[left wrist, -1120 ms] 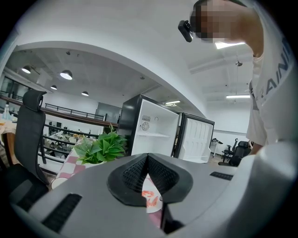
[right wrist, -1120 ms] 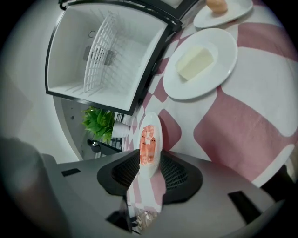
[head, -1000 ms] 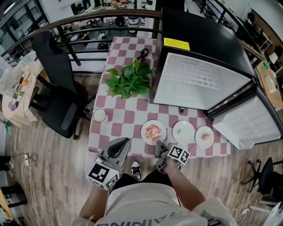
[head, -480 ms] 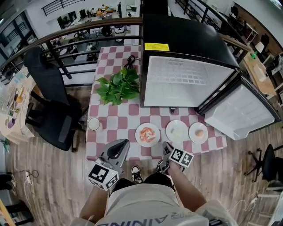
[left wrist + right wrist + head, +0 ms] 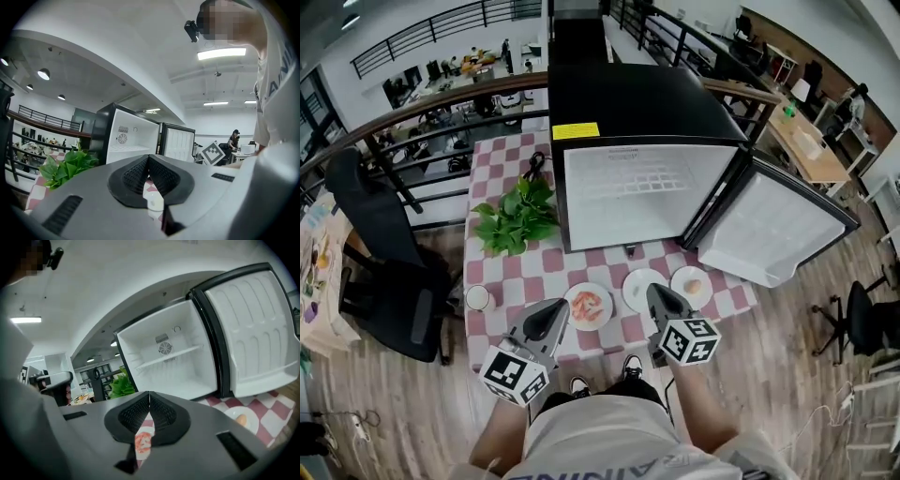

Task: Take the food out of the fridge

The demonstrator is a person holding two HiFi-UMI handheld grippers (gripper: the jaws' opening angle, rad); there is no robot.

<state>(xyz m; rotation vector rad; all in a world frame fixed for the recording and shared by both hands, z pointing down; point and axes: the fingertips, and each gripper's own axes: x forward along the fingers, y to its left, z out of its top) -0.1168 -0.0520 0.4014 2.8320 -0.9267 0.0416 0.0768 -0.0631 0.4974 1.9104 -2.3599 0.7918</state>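
Right gripper [image 5: 659, 292] closed, empty; pink-red food [image 5: 588, 304]

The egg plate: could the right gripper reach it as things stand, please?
Probably yes: the egg plate lies close by the right gripper, nothing between; its jaws have just closed, empty.

Checkered table [image 5: 508, 272]: open fridge [image 5: 628, 103] hogging back right corner, leafy plant [image 5: 514, 217] beside it, cup [image 5: 476, 298] at left edge. Front edge: pink-food plate [image 5: 606, 314], middle plate [image 5: 636, 289], egg-ish plate [image 5: 680, 279].
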